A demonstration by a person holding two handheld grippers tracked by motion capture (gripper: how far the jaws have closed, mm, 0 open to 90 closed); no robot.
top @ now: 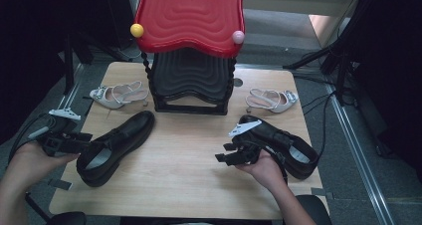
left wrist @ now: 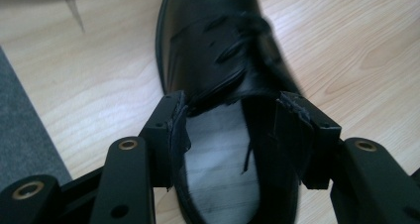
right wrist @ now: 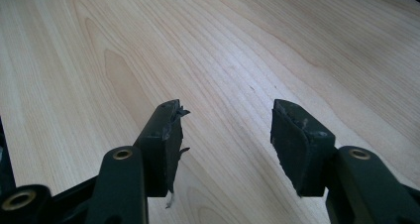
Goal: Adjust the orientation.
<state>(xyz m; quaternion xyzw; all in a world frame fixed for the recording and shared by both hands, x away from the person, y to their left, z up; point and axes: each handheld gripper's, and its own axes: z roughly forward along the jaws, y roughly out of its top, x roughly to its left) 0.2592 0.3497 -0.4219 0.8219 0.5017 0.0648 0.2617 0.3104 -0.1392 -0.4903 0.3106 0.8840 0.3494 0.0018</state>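
Here the left gripper (top: 74,144) sits at the heel of the black shoe (top: 117,145) on the table's (top: 189,155) left half, its jaws spread astride the shoe's opening; the right gripper (right wrist: 225,122) hovers spread over bare wood, beside the other black shoe (top: 286,145)

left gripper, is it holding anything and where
Not clearly: the left gripper has open jaws straddling the black shoe's heel opening; contact cannot be told. The right gripper holds nothing.
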